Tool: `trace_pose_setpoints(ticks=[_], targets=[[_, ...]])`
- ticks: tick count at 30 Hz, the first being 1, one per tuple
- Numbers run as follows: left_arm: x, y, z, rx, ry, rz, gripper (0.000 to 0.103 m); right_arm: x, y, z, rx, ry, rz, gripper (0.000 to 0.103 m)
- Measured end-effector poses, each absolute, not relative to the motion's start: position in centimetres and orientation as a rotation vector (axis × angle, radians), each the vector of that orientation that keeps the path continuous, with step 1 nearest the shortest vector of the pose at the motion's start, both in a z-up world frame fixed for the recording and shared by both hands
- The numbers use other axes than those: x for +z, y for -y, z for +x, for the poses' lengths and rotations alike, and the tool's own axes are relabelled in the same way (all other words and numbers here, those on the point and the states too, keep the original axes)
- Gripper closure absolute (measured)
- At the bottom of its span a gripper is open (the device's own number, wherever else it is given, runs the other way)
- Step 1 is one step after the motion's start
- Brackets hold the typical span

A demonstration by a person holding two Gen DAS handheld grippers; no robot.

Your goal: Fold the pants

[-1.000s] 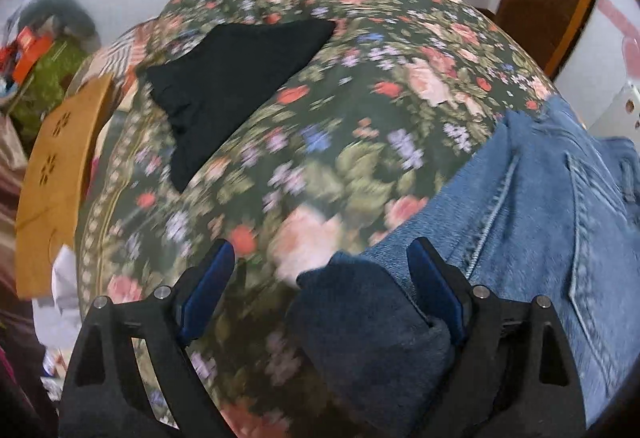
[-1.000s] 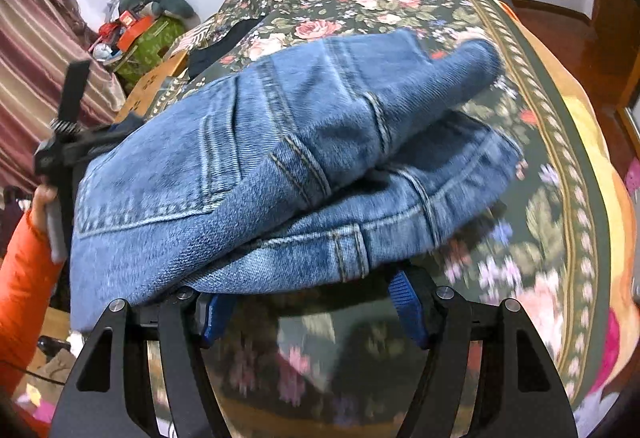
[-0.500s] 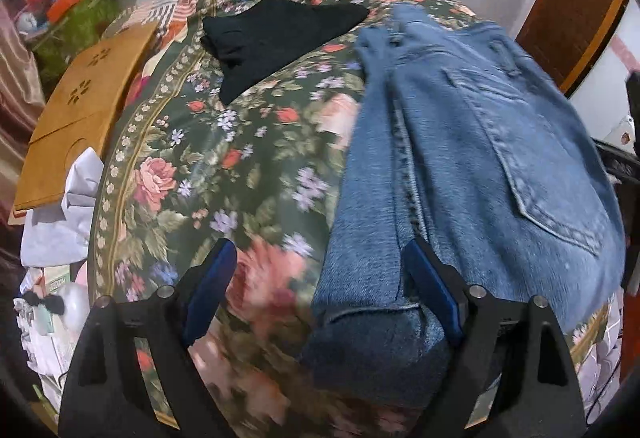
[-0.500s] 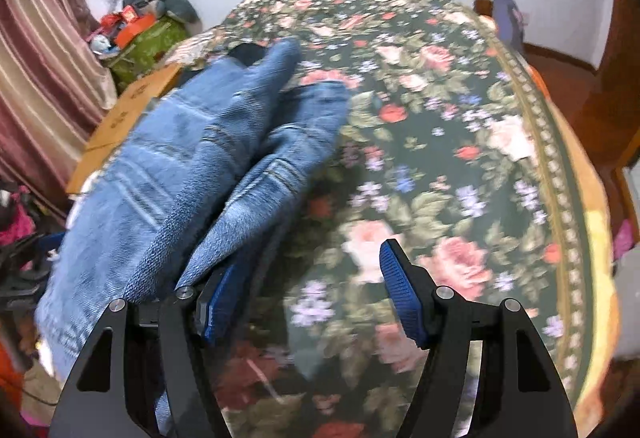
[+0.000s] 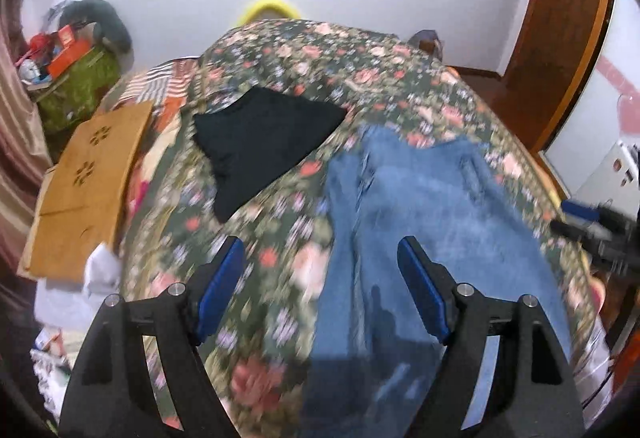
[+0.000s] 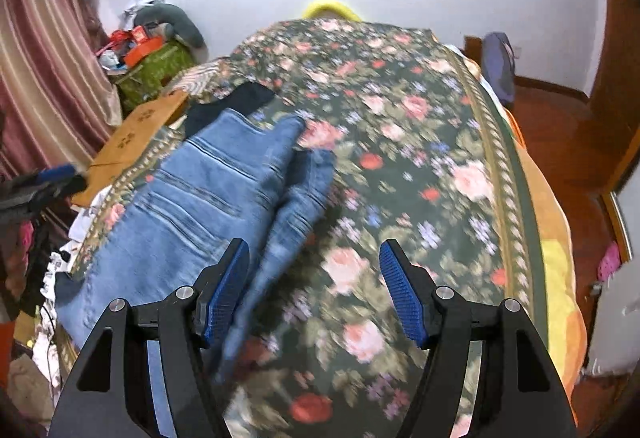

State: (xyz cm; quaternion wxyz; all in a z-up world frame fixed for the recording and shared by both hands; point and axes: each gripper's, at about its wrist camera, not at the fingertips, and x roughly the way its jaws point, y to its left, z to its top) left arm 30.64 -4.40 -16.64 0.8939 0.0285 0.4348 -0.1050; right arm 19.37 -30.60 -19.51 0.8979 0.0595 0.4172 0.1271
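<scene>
The folded blue jeans lie flat on the floral bedspread, right of the middle in the left wrist view. They also show in the right wrist view, at the left. My left gripper is open and empty, raised above the jeans' left edge. My right gripper is open and empty, above the jeans' right edge and the bedspread. The right gripper also shows at the far right of the left wrist view.
A folded black garment lies on the bed behind and left of the jeans. A brown cardboard sheet rests beside the bed's left edge. Clutter and a green bag stand by the wall. Wooden floor is right of the bed.
Both grippers have pulled back and up from the jeans. The jeans, which were bunched close to the fingers a second ago, now lie flat on the bedspread.
</scene>
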Motion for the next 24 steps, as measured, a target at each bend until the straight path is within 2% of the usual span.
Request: trace_pose_setpoints(ticks=[5,6,8,10,12,13,14,16,19,22,24], targets=[[-18.3,7.0,35.5,-0.287,-0.946,0.060,0.025,-20.6,28.4,22.2,0.314,-0.869,0.158,0.039],[-18.9,7.6,36.3,-0.306,-0.958,0.071,0.028,-20.8,28.1,22.4,0.314,-0.870,0.158,0.041],[-20.4,8.9,37.8,-0.334,-0.997,0.099,0.034,-21.8,27.5,24.0,0.315,-0.893,0.169,0.052],[-22.2,9.6,39.2,-0.357,-1.048,0.104,0.051,-22.7,27.3,25.4,0.323,-0.923,0.191,0.059],[-23.6,10.1,40.2,-0.400,-1.093,0.074,0.062,-23.6,27.1,26.3,0.324,-0.933,0.201,0.070],[-24.0,10.2,40.4,-0.409,-1.095,0.063,0.062,-23.9,27.1,26.5,0.334,-0.933,0.204,0.080],[-24.1,10.5,40.4,-0.406,-1.084,0.073,0.063,-24.1,27.0,26.7,0.343,-0.936,0.207,0.083],[-24.1,10.9,40.1,-0.410,-1.059,0.105,0.071,-24.3,26.7,26.9,0.350,-0.918,0.201,0.087],[-23.5,11.2,39.2,-0.394,-1.025,0.147,0.081,-23.6,26.6,26.2,0.361,-0.888,0.186,0.089],[-23.0,11.2,38.5,-0.369,-0.990,0.174,0.084,-22.0,27.2,25.3,0.353,-0.812,0.193,0.089],[-23.5,11.2,38.7,-0.357,-1.006,0.180,0.084,-23.1,27.9,26.0,0.351,-0.849,0.239,0.089]])
